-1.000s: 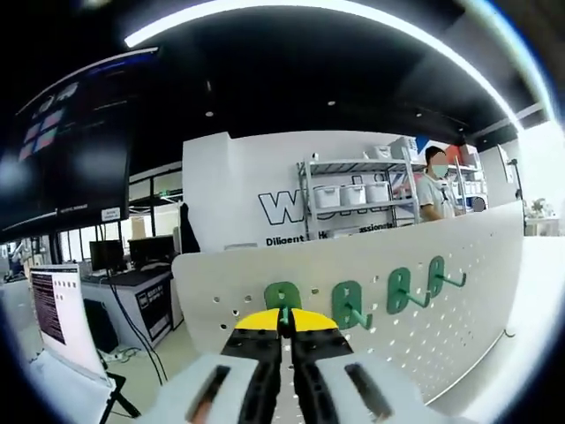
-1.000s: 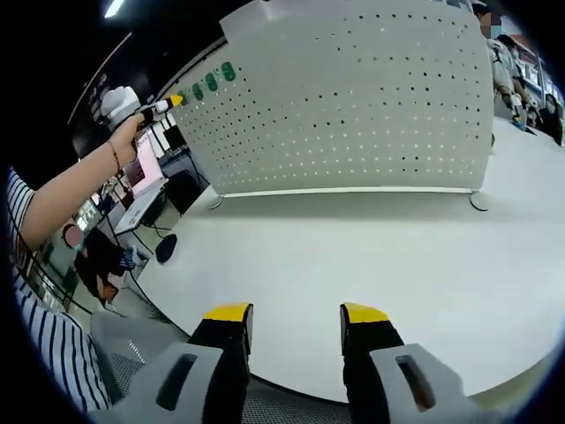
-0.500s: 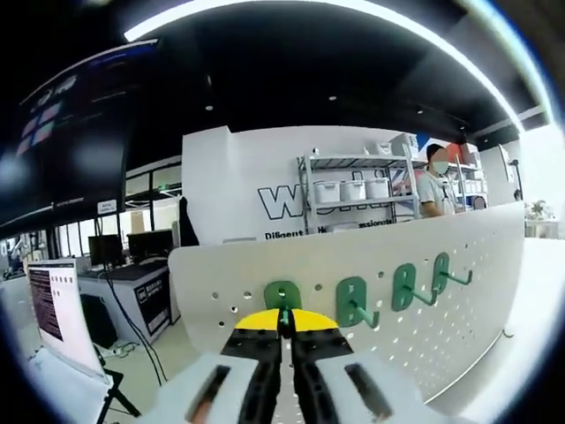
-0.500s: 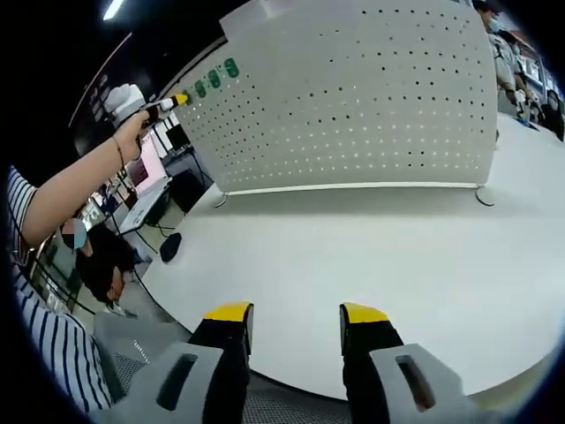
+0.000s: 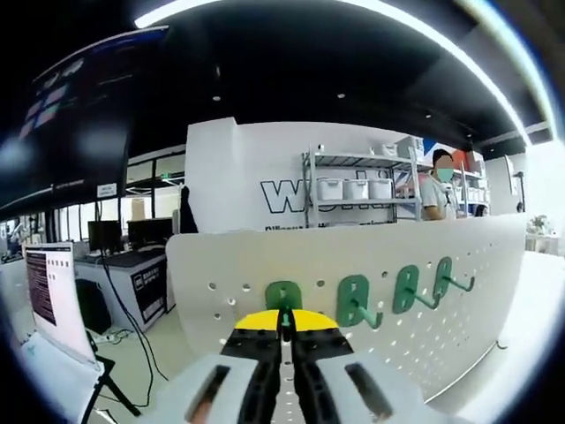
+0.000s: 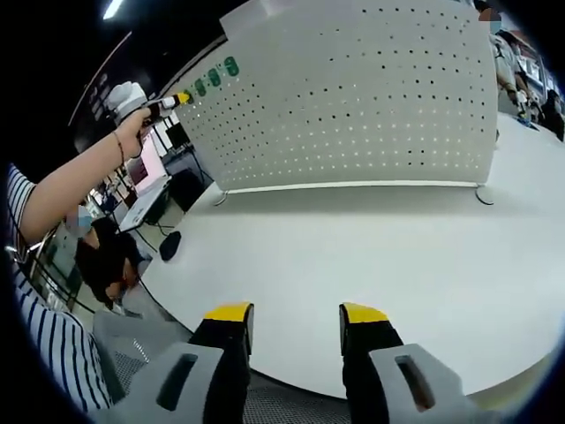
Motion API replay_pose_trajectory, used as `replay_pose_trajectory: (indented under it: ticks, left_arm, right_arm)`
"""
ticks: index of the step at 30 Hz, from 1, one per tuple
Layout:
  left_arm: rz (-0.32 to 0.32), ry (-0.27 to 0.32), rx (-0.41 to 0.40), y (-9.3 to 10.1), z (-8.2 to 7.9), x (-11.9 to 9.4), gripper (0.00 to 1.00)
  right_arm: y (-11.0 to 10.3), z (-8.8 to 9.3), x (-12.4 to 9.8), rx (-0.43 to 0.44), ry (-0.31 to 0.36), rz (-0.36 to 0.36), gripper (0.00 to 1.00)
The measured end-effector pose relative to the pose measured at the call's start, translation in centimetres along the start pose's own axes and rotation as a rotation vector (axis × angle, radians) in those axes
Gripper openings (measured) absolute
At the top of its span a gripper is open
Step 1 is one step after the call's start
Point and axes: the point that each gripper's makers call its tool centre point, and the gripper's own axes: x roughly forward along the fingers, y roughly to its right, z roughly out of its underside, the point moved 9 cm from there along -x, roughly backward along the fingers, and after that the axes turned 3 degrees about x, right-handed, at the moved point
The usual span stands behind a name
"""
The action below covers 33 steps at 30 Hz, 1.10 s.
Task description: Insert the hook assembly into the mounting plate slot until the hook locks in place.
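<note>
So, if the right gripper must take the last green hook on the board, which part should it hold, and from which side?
Probably the prong of that hook: it juts out of the pegboard, while the flat green plate lies against the panel. Come from the front, jaws either side of the prong. The right gripper is open.

The left gripper view sits close against the pegboard's top edge, facing along it; the right gripper view looks across the white table from farther back — both share that pegboard.

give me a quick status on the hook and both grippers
Left gripper shut on green hook, pressed at the white pegboard. Right gripper open, empty, over the white table. Three hooks already hung; nothing blocking.
</note>
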Motion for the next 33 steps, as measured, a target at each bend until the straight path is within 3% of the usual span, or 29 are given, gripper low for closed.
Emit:
replay_pose_trajectory:
  ticks: [4,6,12,23,26,30,33]
  left_arm:
    - [0.032,-0.019,-0.023,-0.3,-0.1,0.1,0.03]
    - [0.043,-0.035,0.021,-0.3,-0.2,0.1,0.03]
    - [0.054,-0.032,0.031,-0.6,-0.6,-0.7,0.05]
    - [0.103,-0.037,0.0,-1.8,-1.8,-3.5,0.34]
    - [0.152,-0.033,0.001,-2.1,-1.9,-4.3,0.39]
    - [0.208,-0.073,-0.053,-2.4,-1.8,-5.2,0.57]
    - [0.225,-0.093,-0.03,-1.7,-1.9,-6.3,0.66]
  right_arm:
    - [0.0,-0.2,0.0,0.0,0.009,0.001,0.36]
    - [0.0,-0.2,0.0,-0.003,0.011,0.0,0.36]
    - [-0.3,-0.4,0.2,-0.007,0.019,-0.007,0.36]
    - [-0.9,-0.8,0.5,-0.041,0.026,-0.026,0.36]
    - [-1.1,-1.3,0.5,-0.058,0.034,-0.03,0.36]
    - [-1.2,-1.8,0.3,-0.076,0.049,-0.031,0.37]
    - [-1.1,-2.0,0.2,-0.081,0.058,-0.031,0.37]
